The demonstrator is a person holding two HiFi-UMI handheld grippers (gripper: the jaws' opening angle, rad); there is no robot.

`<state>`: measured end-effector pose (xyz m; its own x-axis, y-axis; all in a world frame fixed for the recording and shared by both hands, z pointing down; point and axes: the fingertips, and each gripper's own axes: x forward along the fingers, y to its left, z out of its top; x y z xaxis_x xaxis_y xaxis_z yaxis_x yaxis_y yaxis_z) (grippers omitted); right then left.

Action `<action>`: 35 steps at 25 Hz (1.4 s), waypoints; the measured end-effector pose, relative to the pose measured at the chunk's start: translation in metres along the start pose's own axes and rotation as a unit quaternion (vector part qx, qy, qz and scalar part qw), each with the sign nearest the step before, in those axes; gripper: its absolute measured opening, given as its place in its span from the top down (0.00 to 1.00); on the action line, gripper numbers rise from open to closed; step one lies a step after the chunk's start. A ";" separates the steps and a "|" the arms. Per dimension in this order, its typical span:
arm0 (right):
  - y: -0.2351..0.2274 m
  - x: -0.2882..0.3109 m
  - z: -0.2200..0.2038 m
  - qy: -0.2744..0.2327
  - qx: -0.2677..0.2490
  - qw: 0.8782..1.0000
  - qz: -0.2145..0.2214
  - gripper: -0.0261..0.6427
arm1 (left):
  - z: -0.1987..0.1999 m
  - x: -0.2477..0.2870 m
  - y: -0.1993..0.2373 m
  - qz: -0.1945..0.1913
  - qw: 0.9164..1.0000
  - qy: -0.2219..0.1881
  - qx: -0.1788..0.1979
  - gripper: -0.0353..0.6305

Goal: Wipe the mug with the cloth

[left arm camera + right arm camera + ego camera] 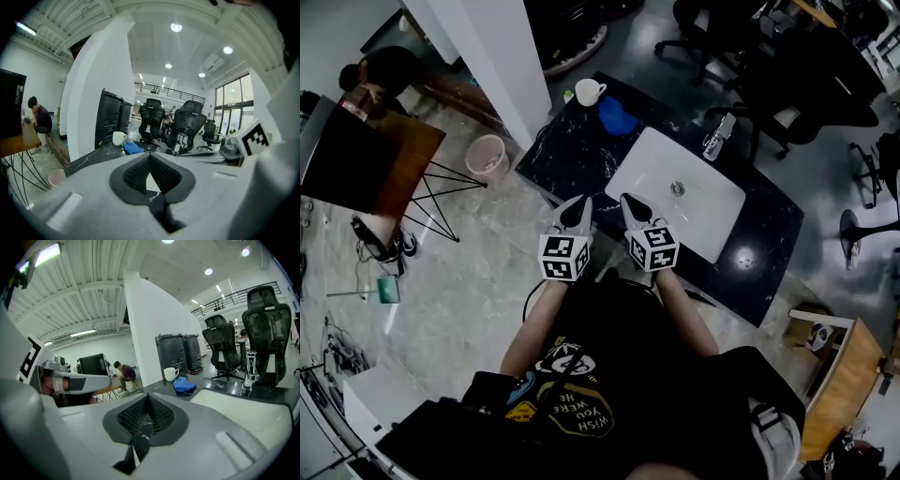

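Note:
A white mug (589, 91) stands at the far corner of the black marble counter (572, 150), and a crumpled blue cloth (617, 117) lies just beside it. Both show far ahead in the left gripper view, the mug (119, 138) and the cloth (133, 148), and in the right gripper view, the mug (170, 374) and the cloth (184, 385). My left gripper (581, 203) and right gripper (631, 201) hover side by side at the counter's near edge, well short of both. Each gripper is shut with nothing between its pads (140, 171) (143, 414).
A white sink (675, 192) with a chrome faucet (719, 137) is set in the counter on the right. A white pillar (492, 56) and a pink bin (487, 157) stand to the left. Office chairs (722, 37) are behind, and a person (380, 70) sits at a wooden table far left.

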<state>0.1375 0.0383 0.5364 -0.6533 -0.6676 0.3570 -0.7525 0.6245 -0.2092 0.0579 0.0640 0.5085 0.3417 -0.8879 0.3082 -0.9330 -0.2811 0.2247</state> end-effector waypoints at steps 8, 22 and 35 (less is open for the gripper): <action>-0.002 0.035 -0.005 0.027 0.028 0.999 -0.002 0.96 | 0.005 0.019 0.037 -0.005 1.000 0.019 -0.007 0.94; -0.010 0.131 0.044 0.043 -0.011 0.999 -0.019 0.96 | 0.055 0.084 0.111 -0.074 0.997 0.014 -0.012 0.94; -0.065 0.177 0.033 0.068 -0.025 0.997 -0.040 0.96 | 0.041 0.134 0.141 -0.082 0.996 0.023 -0.024 0.94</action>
<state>0.0678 -0.1341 0.5831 -0.5718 -0.6574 0.4907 -0.7944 0.5931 -0.1310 -0.0322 -0.1098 0.5431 0.4945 -0.8138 0.3052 -0.8585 -0.4023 0.3181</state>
